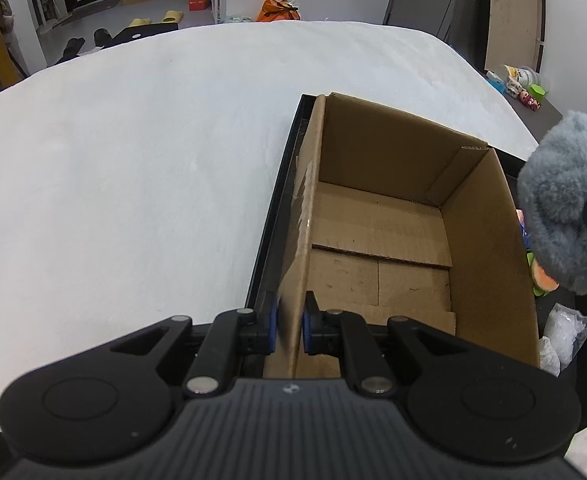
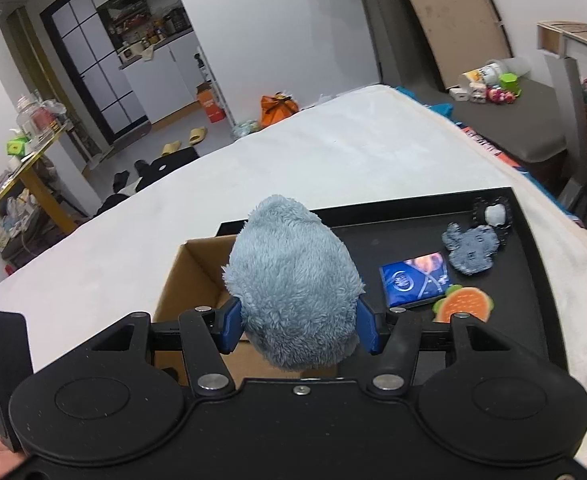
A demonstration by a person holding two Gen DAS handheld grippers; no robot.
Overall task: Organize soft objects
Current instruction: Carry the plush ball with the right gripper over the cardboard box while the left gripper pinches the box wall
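Note:
An open cardboard box [image 1: 381, 240] stands in a black tray [image 1: 271, 216] on a white bed; nothing lies inside it. My left gripper [image 1: 289, 326] is shut on the box's left wall near its front corner, blue pads pressing either side of the cardboard. A fluffy grey-blue plush toy [image 2: 293, 284] is squeezed between the blue pads of my right gripper [image 2: 298, 326], hanging over the box's right edge [image 2: 197, 276]. In the left wrist view the same plush toy [image 1: 565, 204] hovers at the right, above the box's right wall.
On the tray [image 2: 533, 320] right of the box lie a small grey plush [image 2: 471, 250], a blue packet [image 2: 415, 280], an orange burger-shaped toy [image 2: 463, 303] and a white lump [image 2: 495, 214]. Crumpled clear plastic [image 1: 565, 330] sits near the box's front right. White bedding [image 1: 133, 160] spreads left and behind.

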